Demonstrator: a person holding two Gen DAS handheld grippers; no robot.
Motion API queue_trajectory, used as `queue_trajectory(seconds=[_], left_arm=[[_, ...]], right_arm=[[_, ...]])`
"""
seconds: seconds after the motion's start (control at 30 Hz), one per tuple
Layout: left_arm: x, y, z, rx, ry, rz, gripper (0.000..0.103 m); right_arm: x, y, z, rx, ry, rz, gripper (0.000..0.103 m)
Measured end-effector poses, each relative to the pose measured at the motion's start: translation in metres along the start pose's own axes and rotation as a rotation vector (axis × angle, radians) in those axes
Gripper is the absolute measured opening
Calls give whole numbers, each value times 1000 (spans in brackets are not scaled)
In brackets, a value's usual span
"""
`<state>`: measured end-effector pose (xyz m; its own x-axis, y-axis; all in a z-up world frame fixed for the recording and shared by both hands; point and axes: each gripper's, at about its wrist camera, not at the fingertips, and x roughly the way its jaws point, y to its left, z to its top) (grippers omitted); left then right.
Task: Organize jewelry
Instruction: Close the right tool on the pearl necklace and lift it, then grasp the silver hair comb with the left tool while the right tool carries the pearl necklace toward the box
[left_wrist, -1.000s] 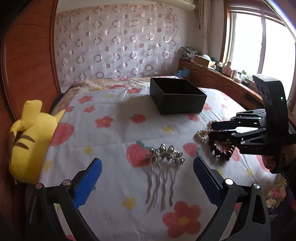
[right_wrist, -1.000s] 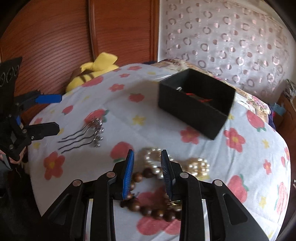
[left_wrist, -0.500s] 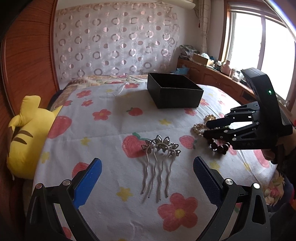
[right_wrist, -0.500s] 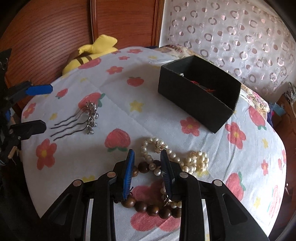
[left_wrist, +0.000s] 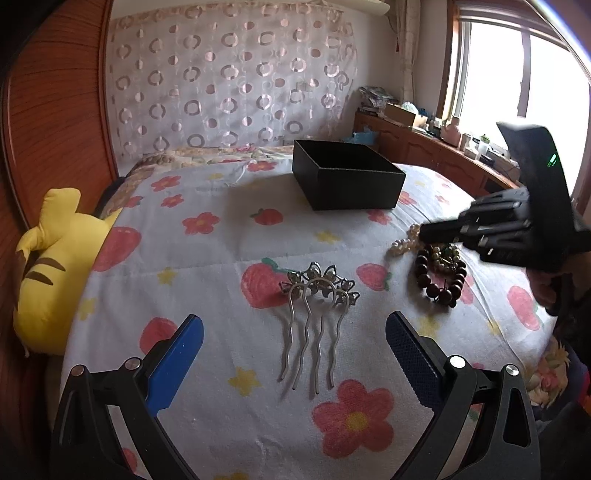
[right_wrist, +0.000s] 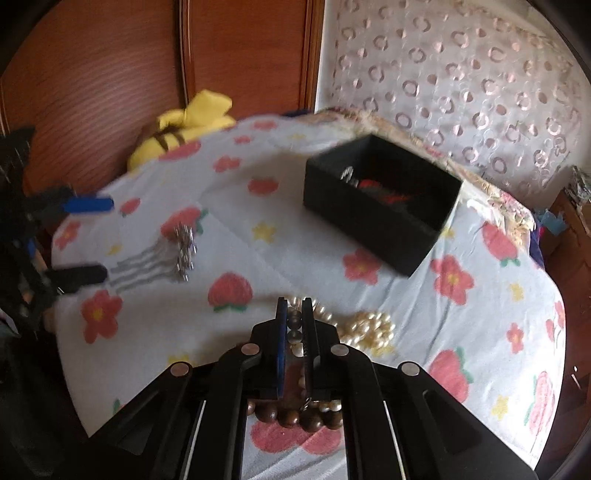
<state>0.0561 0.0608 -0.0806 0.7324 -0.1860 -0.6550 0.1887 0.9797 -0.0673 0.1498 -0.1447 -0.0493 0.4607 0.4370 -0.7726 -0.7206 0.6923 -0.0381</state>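
A silver hair comb (left_wrist: 317, 295) lies on the flowered bedspread (left_wrist: 221, 251), just ahead of my open left gripper (left_wrist: 293, 325), whose fingers stand wide to either side of its prongs. To the right lie a pearl strand (left_wrist: 400, 245) and a dark wooden bead bracelet (left_wrist: 439, 284). My right gripper (right_wrist: 294, 306) is closing, its pads pressing on beads of the pearl strand (right_wrist: 369, 326), with the bracelet (right_wrist: 291, 417) beneath it. The black box (right_wrist: 369, 236) sits farther back, with some red and silver pieces inside. The comb (right_wrist: 170, 258) shows blurred between the left gripper's (right_wrist: 105, 239) fingers.
A yellow striped plush toy (left_wrist: 51, 266) rests at the bed's left edge against the wooden headboard (left_wrist: 55, 110). A cluttered wooden sideboard (left_wrist: 424, 144) runs under the window at right. A hand (left_wrist: 546, 288) holds the right gripper near the bed's right edge.
The right gripper's jaws have come together on the pearl strand, and it has lifted slightly. The left gripper and the comb kept their places.
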Motion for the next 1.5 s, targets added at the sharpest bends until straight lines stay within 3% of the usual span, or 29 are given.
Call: queue_trajectory(seconds=[0.33, 0.63, 0.83, 1.27, 1.5], left_arm=[[5, -1, -2, 6, 17, -7, 95], [17, -5, -4, 20, 69, -14, 95], [27, -13, 11, 54, 88, -15, 95], [67, -23, 33, 219, 279, -13, 95], [81, -20, 39, 203, 323, -64, 95]], right_arm=[[-46, -17, 20, 36, -152, -65, 9], [-73, -38, 25, 70, -218, -111, 9], [-84, -41, 26, 71, -242, -129, 9], [-85, -30, 21, 55, -249, -128, 9], [-82, -29, 18, 58, -244, -128, 9]])
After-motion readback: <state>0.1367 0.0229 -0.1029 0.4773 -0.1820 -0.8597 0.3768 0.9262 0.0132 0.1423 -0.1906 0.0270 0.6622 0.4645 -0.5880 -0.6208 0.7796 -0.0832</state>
